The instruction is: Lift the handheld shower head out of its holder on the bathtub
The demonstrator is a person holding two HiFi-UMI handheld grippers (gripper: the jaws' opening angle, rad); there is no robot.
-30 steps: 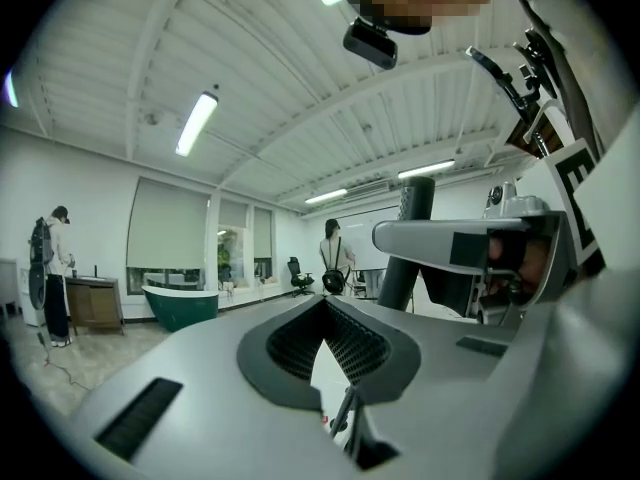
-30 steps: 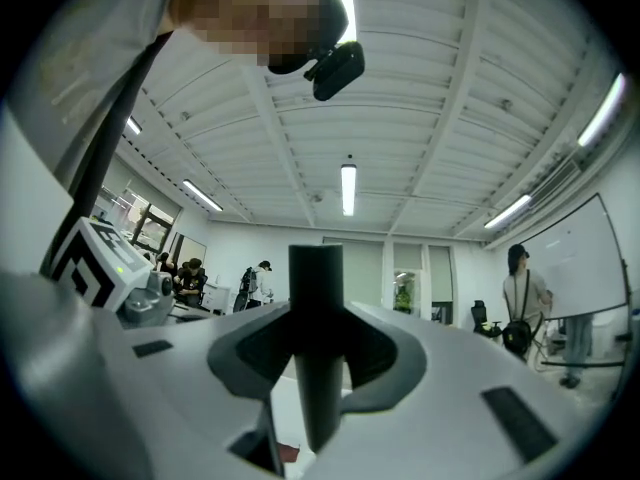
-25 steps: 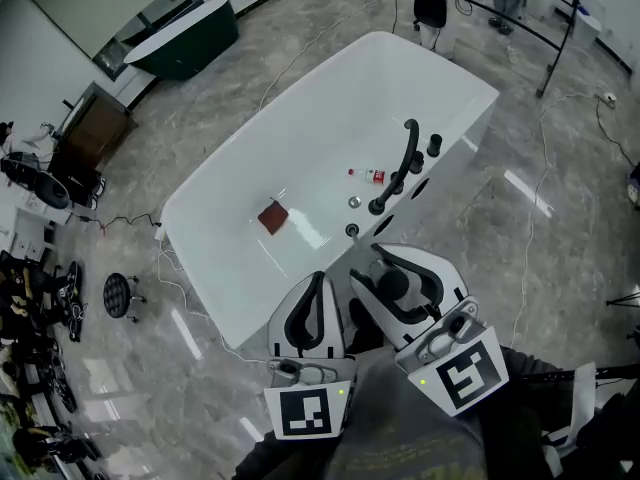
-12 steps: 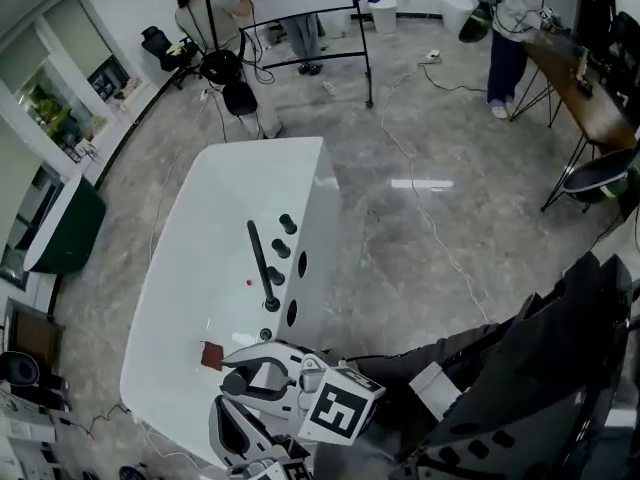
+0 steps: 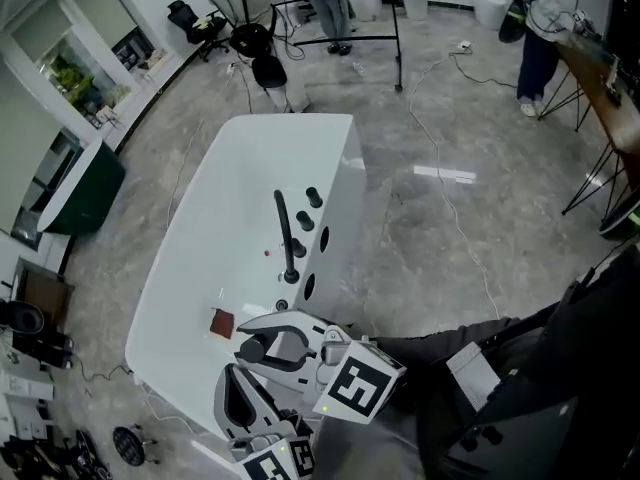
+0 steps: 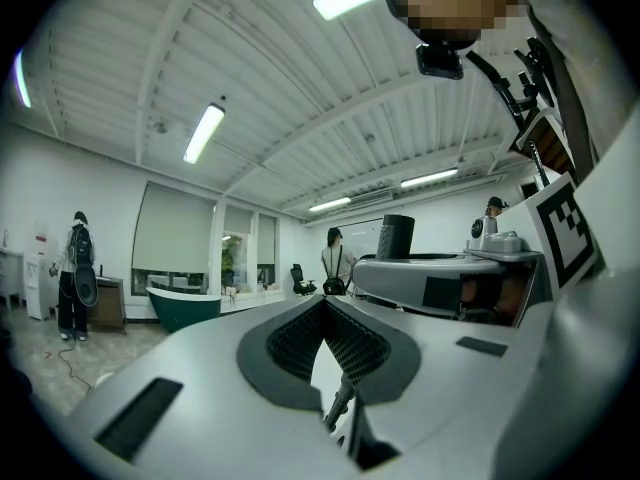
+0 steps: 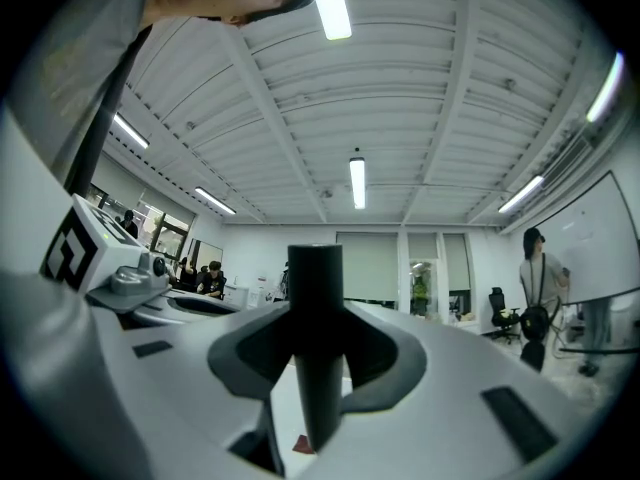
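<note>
Left gripper (image 5: 232, 378) at 7 o'clock: jaws closed, empty. Right gripper (image 5: 262, 343) beside it clamps the black shower head (image 7: 316, 298) upright over the bathtub (image 5: 200, 258) end. Since a second ago my view swung, tub now toward 11; grip unchanged. Head looks clear of its holder.

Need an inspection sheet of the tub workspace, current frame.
Surface: white bathtub on grey floor.
Job's things: black handheld shower head upright in right tool; black spout and knobs on rim.
Clutter: red-brown square in tub.
Tools: right tool shut on the shower head; left tool shut, empty.
Cables: cable loose on floor right of tub.
Surroundings: person standing beyond; green tub at left.
</note>
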